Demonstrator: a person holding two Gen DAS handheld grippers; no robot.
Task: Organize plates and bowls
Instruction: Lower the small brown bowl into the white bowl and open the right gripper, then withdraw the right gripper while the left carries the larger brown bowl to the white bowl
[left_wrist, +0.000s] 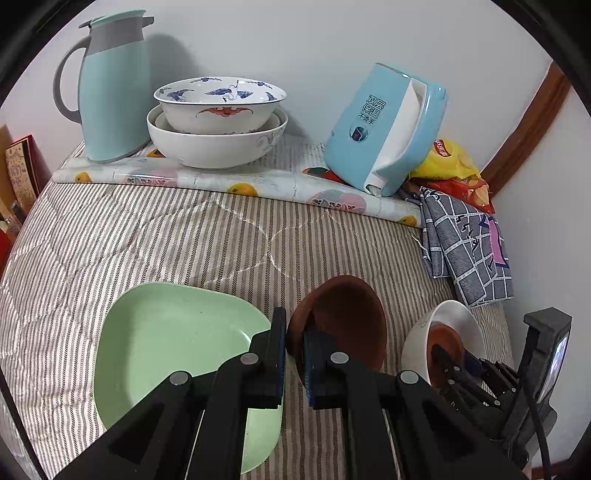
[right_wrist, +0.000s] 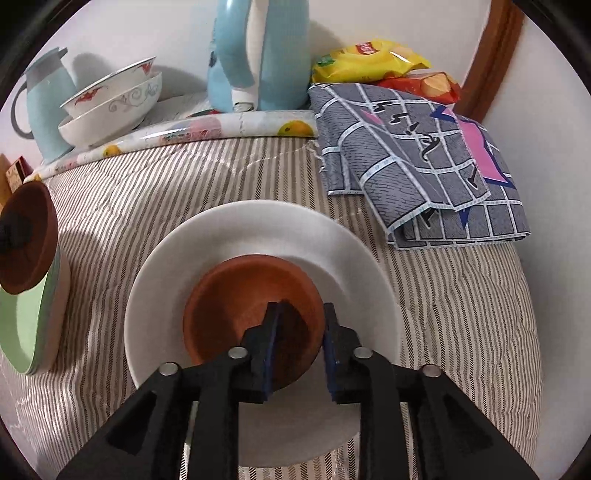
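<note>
Black left gripper (left_wrist: 294, 350), seemingly blue pads (left_wrist: 306, 354), silver screws

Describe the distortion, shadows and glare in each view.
Left wrist: fisheye bends the mat edge; the flask throws a soft shadow on the wall. Right wrist: dark vignette at the corners, mild glare on the mat, and the kettle leans.

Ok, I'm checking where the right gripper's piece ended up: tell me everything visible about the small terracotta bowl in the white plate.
The small terracotta bowl is round, matte orange-brown, like unglazed clay, darker inside. It sits upright and empty in the white plate, near the plate's middle, on the striped quilted cloth. The right gripper straddles its near rim: one finger reaches inside the bowl, the other stands outside the wall, with a gap showing, so the pads do not seem to press it. No chips show.
</note>
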